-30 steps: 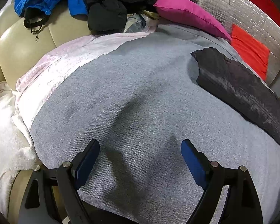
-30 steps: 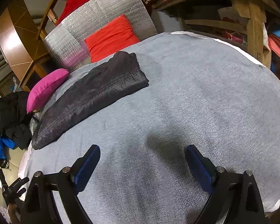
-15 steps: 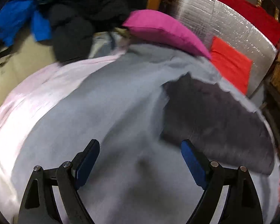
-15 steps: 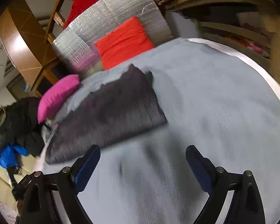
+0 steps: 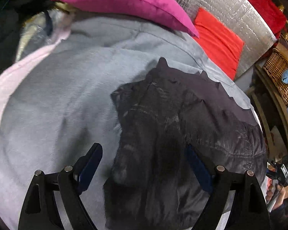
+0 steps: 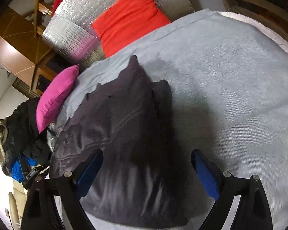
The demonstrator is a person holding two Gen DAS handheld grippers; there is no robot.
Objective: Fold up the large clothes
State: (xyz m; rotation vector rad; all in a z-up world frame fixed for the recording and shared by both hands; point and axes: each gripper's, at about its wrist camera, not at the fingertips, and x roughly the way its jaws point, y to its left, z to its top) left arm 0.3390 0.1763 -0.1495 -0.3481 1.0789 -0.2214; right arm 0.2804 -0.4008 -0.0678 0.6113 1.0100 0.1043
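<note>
A dark grey, shiny folded garment (image 5: 172, 126) lies flat on the grey bed cover (image 5: 63, 99). My left gripper (image 5: 144, 164) is open and hovers over the garment's left end, with nothing between its blue pads. In the right wrist view the same garment (image 6: 121, 126) lies on the cover (image 6: 230, 80). My right gripper (image 6: 147, 172) is open and hovers over the garment's right end, empty. Whether either gripper touches the cloth cannot be told.
A magenta pillow (image 5: 124, 3) and a red cushion (image 5: 218, 38) lean on a silver foil panel (image 5: 238, 15) at the back. A pile of dark and blue clothes (image 6: 19, 140) lies at the left. A wicker basket (image 5: 280, 71) stands at the right.
Both grippers have moved forward across the grey cover towards the dark garment and now hover over its two ends. Both stayed open.
</note>
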